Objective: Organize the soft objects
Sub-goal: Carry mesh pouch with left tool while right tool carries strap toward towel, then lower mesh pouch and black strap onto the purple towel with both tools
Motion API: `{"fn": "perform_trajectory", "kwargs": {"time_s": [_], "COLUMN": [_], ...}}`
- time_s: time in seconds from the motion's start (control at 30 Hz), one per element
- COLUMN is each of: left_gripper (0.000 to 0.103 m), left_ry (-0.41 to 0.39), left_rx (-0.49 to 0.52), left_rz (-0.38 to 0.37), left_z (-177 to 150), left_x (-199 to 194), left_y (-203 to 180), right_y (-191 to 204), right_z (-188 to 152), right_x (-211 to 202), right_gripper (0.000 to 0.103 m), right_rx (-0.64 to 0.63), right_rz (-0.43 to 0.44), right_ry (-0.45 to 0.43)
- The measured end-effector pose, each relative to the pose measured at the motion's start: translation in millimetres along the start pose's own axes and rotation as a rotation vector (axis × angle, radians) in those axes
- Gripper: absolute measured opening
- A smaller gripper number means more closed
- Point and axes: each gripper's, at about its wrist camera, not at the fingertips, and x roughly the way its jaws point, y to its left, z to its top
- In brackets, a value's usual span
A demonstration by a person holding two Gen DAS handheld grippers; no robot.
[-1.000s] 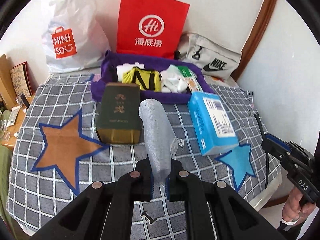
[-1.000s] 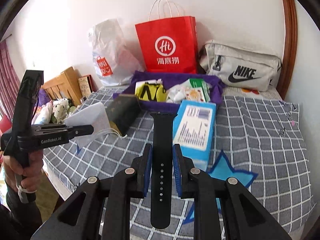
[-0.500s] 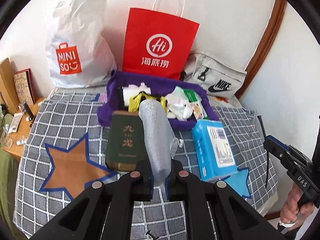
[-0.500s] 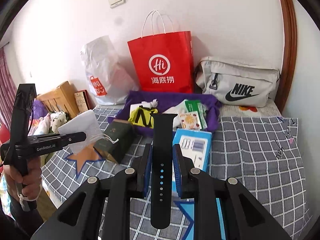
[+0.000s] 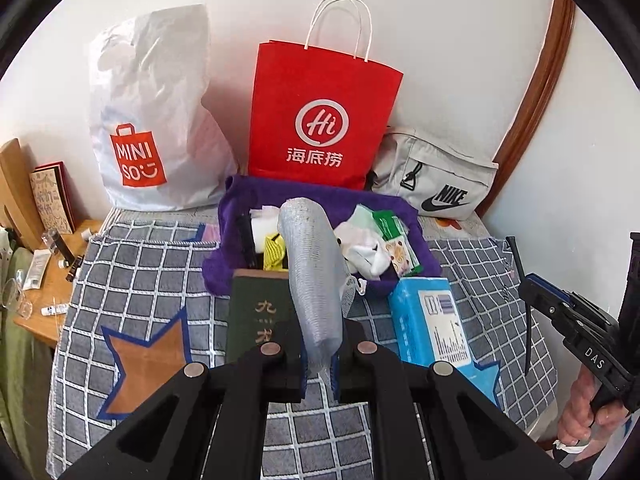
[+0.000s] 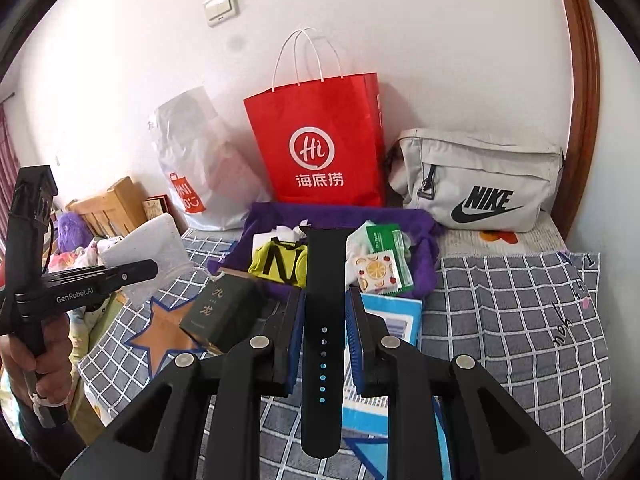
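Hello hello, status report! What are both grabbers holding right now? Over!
Left gripper shut on grey mesh pouch. Right gripper shut on black watch strap. Purple bin ahead; green box and blue pack lie before it.

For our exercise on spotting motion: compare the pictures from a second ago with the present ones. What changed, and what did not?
Both claws rose and drew back: the red bag and the wall above it now show more fully, and the purple tray sits lower in view. Nothing was taken hold of or let go. The left claw stays shut on the clear mesh sleeve, the right claw on the black watch strap. Items on the bed kept their places.
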Motion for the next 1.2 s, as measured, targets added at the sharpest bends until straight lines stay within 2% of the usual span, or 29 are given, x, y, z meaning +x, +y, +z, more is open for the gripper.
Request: {"fn": "perform_trajectory", "kwargs": {"time_s": [0.73,1.2], "left_gripper": [0.008,0.008], "left_ry": [-0.01,0.011], "left_rx": [-0.051,-0.053], "left_rz": [0.02,-0.012], "left_z": [41,64], "left_x": [27,58], "left_y": [25,20], "right_y": [0,-5], "right_z": [44,65], "right_x": [44,84], "right_gripper": [0.02,0.02], "right_rx": [-0.001,0.002], "right_rz": [-0.011,-0.018], "right_ry": [-0.019,-0.007]}}
